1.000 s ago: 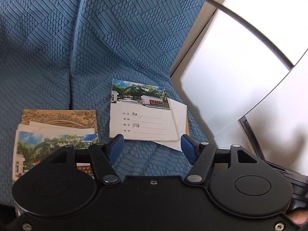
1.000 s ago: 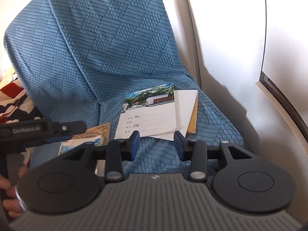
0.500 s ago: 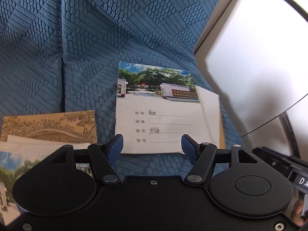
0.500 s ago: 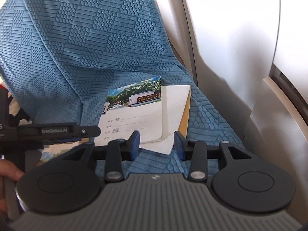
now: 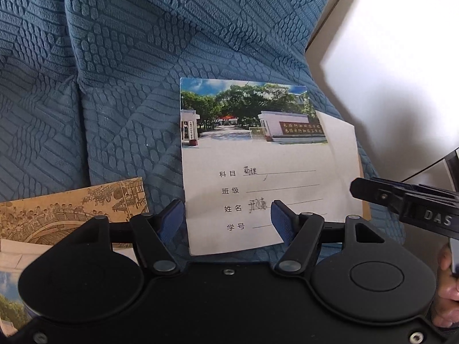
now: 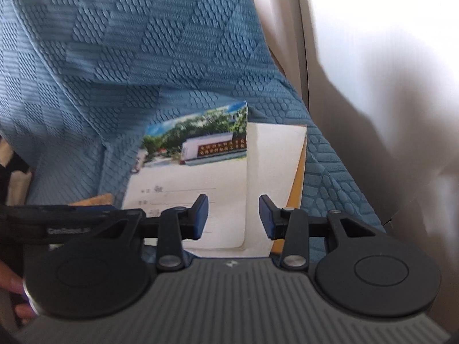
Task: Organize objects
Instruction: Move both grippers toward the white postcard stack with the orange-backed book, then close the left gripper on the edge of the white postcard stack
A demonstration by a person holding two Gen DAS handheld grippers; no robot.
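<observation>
A notebook with a photo cover (image 5: 252,157) (image 6: 195,177) lies on top of a white booklet (image 5: 341,172) (image 6: 272,177) on the blue textured sofa seat (image 5: 120,109) (image 6: 324,172). An orange-edged booklet (image 6: 298,183) peeks out beneath them. My left gripper (image 5: 226,220) hovers open over the notebook's lower edge, nothing between its blue pads. My right gripper (image 6: 233,215) is open above the seam between the notebook and the white booklet, gripping nothing. The right gripper's body (image 5: 407,203) shows at the right of the left wrist view.
A second pile to the left holds a tan illustrated notebook (image 5: 74,209) over white and photo-cover ones (image 5: 11,309). A white wall panel (image 5: 387,57) (image 6: 373,86) borders the seat on the right. The left gripper's body (image 6: 66,220) and a hand (image 6: 17,298) show at lower left.
Both grippers have come down and closer to the right pile, which now looks larger in both views. The right gripper has entered the left wrist view. Jaw openings look unchanged.
</observation>
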